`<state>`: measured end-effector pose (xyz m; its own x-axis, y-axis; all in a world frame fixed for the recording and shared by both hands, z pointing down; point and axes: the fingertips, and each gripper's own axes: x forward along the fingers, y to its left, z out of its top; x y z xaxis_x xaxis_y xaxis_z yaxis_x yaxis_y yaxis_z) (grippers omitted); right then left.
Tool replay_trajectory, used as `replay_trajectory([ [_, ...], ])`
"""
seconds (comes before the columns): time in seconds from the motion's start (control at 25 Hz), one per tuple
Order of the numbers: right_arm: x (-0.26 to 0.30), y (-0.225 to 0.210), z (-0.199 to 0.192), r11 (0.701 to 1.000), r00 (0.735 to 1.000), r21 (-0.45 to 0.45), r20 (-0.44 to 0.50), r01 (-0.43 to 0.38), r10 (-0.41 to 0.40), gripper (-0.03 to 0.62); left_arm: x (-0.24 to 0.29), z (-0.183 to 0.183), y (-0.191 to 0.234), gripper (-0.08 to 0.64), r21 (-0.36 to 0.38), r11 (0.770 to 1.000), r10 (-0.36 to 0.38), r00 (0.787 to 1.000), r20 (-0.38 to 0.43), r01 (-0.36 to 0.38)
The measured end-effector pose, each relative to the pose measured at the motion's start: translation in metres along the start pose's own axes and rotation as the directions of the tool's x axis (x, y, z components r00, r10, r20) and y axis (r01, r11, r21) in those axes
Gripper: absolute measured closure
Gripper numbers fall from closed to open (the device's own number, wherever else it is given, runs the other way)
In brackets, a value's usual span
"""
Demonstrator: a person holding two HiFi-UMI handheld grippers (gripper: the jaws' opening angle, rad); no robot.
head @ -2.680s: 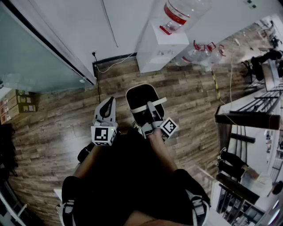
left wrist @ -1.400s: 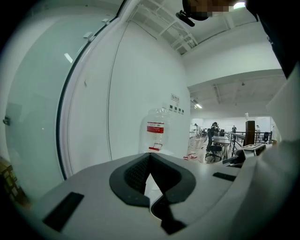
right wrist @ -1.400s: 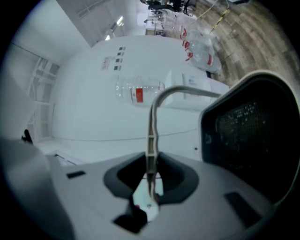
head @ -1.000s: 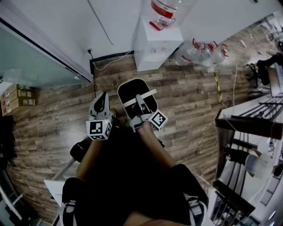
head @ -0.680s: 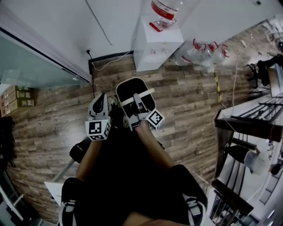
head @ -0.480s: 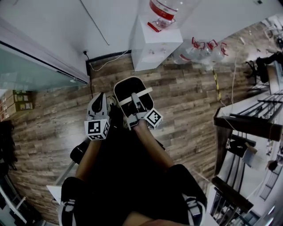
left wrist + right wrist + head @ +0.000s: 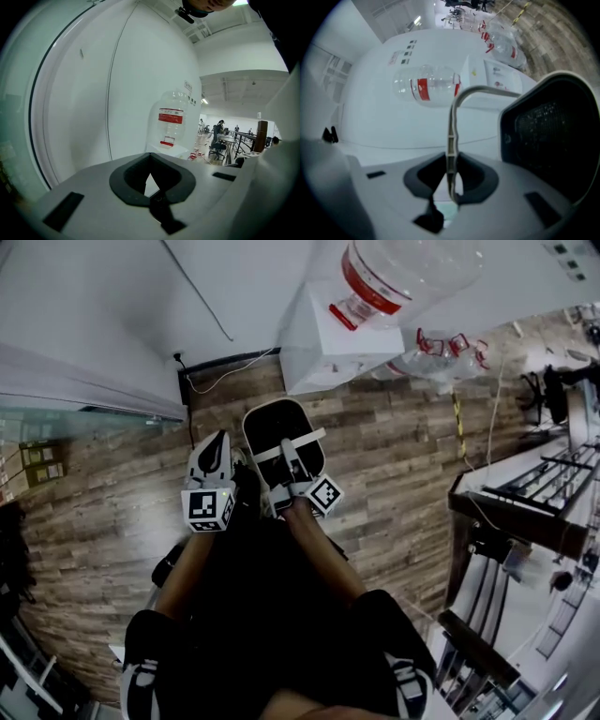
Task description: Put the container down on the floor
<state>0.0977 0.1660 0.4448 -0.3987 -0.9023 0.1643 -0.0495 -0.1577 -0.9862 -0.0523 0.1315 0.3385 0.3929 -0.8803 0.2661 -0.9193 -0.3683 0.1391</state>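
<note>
A: Container (image 7: 282,430), where?

B: Hanging by its handle (image 7: 291,444) from the right gripper (image 7: 285,465), out in front of the person, over the floor (image 7: 398,465). Water dispenser (image 7: 330,338) just beyond it, against the wall (image 7: 112,296). I can't tell whether its base touches the planks; my guess is not yet.

A: The grip?

B: In the right gripper view the jaws pinch the handle (image 7: 451,136) at the middle of its arch, and the tub (image 7: 551,140) swings off to one side. The left gripper (image 7: 215,454) sits beside the container, apart from it. Its own view shows the left gripper (image 7: 153,190) with jaws pressed together on nothing.

A: How should it be set down well?

B: Lower it straight and slow, so the base meets the planks flat, not on an edge. Only spread the jaws once the handle goes slack. Keep clear of the dispenser cabinet.

A: Materials?

B: A rounded-rectangle tub with a pale rim and a dark inside that looks like fine mesh or a liner. The handle is a thin, flat, pale strip, probably plastic, bowed into a hoop; it likely flexes and could slip sideways in the pads. The floor is matte wood-grain plank. The bottle (image 7: 408,273) on the dispenser is clear, with a red band.
</note>
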Motion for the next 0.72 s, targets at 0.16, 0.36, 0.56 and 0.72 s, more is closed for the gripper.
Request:
replay_trajectory([
  [0.16, 0.043, -0.001, 0.000, 0.999, 1.000, -0.034, 0.013, -0.007, 0.007, 0.499, 0.034, 0.006, 0.032, 0.529, -0.012, 1.000, -0.016, 1.000, -0.015, 0.015],
  [0.36, 0.088, -0.020, 0.003, 1.000, 0.999, -0.017, 0.035, -0.015, 0.015, 0.499, 0.070, 0.005, 0.058, 0.529, -0.015, 0.999, -0.047, 0.999, -0.025, 0.047],
  [0.56, 0.125, -0.053, 0.012, 1.000, 0.997, 0.022, 0.074, -0.003, 0.001, 0.499, 0.093, 0.001, 0.075, 0.529, 0.010, 0.999, -0.050, 0.998, -0.032, 0.050],
  [0.72, 0.156, -0.082, 0.016, 0.999, 0.995, 0.053, 0.098, -0.008, 0.003, 0.499, 0.108, -0.015, 0.093, 0.529, 0.001, 1.000, -0.017, 0.999, -0.050, 0.017],
])
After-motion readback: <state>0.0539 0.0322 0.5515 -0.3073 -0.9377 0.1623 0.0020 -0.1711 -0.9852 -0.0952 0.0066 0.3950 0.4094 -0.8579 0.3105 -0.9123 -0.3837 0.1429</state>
